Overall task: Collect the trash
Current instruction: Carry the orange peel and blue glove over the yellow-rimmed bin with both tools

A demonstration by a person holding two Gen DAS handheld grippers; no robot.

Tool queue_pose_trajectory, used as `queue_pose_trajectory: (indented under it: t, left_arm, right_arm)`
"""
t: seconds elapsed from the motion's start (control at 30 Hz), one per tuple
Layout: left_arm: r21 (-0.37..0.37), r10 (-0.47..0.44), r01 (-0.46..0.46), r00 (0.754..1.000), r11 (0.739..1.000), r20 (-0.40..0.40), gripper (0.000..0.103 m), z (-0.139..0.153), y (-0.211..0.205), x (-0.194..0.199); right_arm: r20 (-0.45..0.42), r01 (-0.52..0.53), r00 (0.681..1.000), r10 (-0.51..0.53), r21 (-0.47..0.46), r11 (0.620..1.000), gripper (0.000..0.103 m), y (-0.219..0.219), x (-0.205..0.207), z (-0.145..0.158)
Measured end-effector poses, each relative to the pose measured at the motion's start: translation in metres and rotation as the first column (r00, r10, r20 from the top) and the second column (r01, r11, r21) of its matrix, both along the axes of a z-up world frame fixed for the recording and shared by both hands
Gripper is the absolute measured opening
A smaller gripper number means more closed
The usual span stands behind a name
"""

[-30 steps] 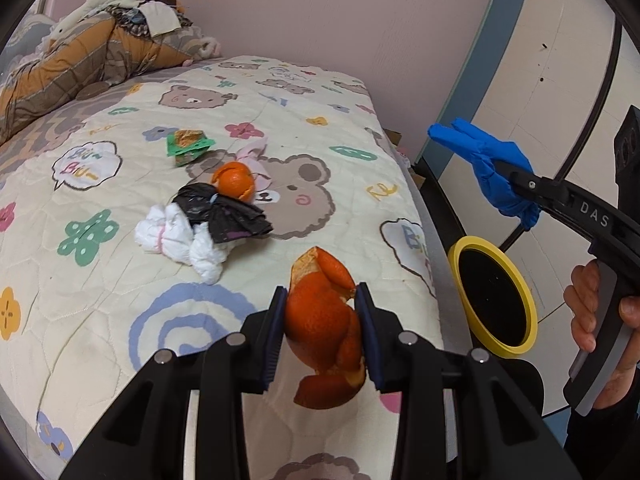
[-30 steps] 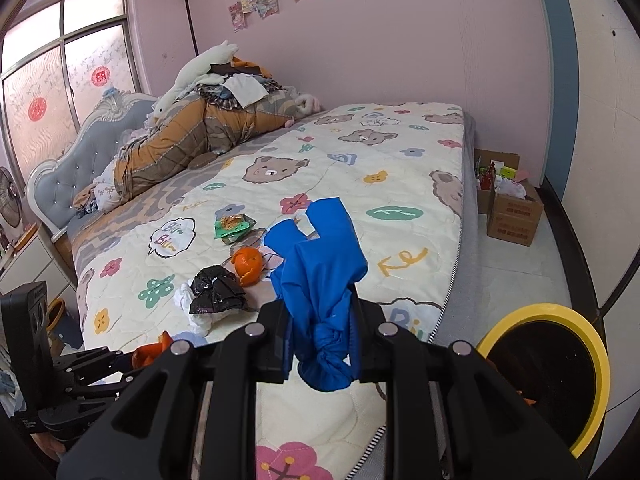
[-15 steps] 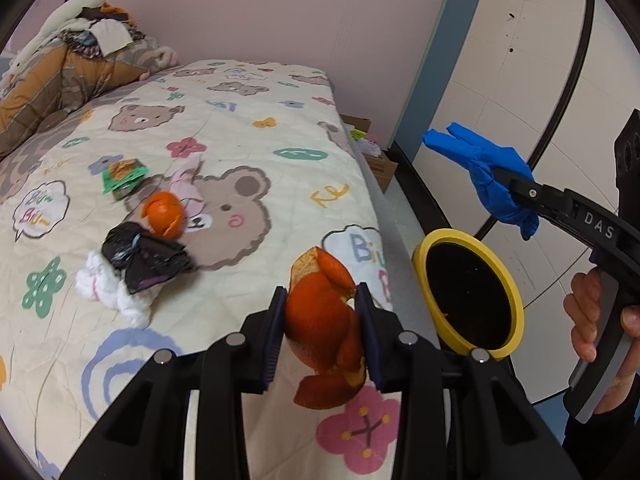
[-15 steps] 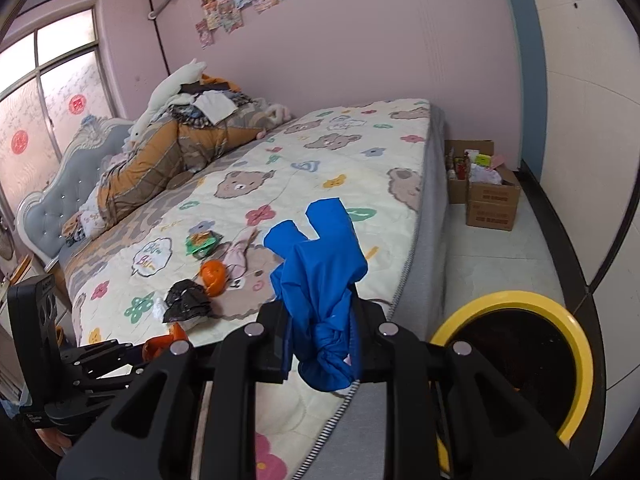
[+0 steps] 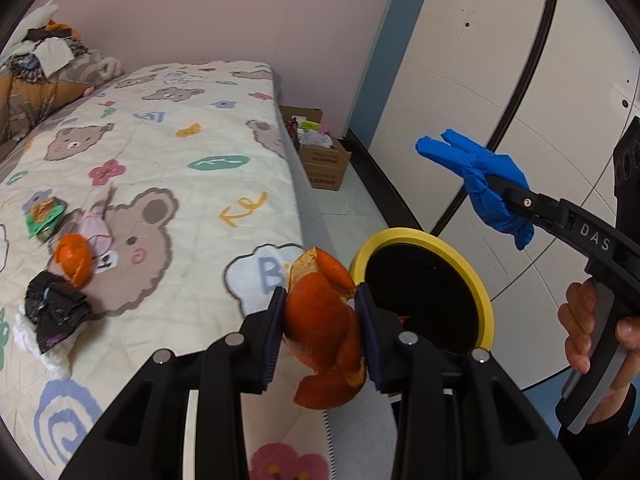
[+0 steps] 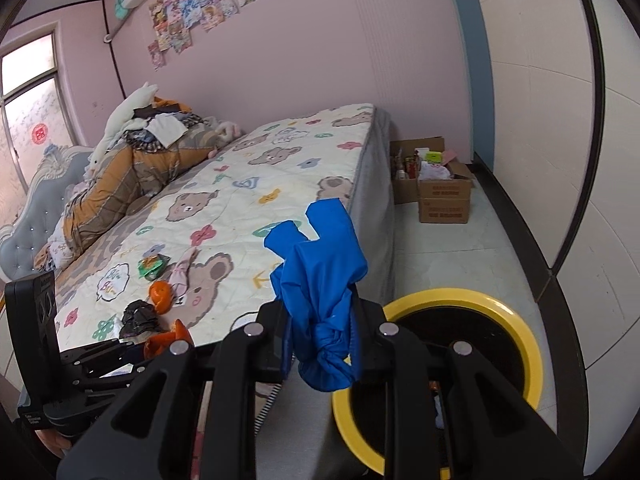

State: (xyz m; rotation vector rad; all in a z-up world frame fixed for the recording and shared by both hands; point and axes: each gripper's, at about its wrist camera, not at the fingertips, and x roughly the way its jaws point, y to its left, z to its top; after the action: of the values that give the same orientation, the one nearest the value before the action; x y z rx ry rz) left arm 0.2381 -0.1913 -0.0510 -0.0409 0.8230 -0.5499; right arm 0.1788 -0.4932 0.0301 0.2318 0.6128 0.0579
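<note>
My left gripper (image 5: 320, 332) is shut on a curl of orange peel (image 5: 322, 324), held over the bed's foot edge just left of the yellow-rimmed bin (image 5: 478, 280). My right gripper (image 6: 320, 344) is shut on a knotted blue glove (image 6: 320, 280), above the near side of the same bin (image 6: 516, 328) on the floor. In the left wrist view the blue glove (image 5: 480, 184) hangs high to the right of the bin. On the quilt lie another orange piece (image 5: 74, 258), a black bag on white tissue (image 5: 54, 314), a green wrapper (image 5: 42, 216) and a pink scrap (image 5: 96, 224).
The bed with its bear-print quilt (image 6: 256, 200) fills the left side; piled bedding and clothes (image 6: 132, 160) sit at its head. Cardboard boxes (image 6: 440, 192) stand on the floor by the pink wall. A white panelled wall (image 6: 560, 140) closes the right side.
Both grippers swung right, away from the bed's middle toward the bin, each keeping its load. The trash on the quilt slid to the left of both views and the bin came nearer.
</note>
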Motion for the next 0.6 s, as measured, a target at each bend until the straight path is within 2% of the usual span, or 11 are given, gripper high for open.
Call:
queue_pose_trajectory:
  t: [0.27, 0.6]
  left_arm:
    - [0.001, -0.076, 0.076, 0.997, 0.997, -0.009, 0.033, -0.008, -0.044, 0.011]
    - [0.001, -0.133, 0.133, 0.989, 0.991, -0.059, 0.033, -0.029, -0.088, 0.022]
  right_arm:
    - [-0.019, 0.064, 0.998, -0.063, 0.02, 0.998, 0.021, -0.035, -0.004, -0.009]
    - [-0.048, 0.122, 0.992, -0.12, 0.033, 0.992, 0.021, -0.067, -0.005, -0.026]
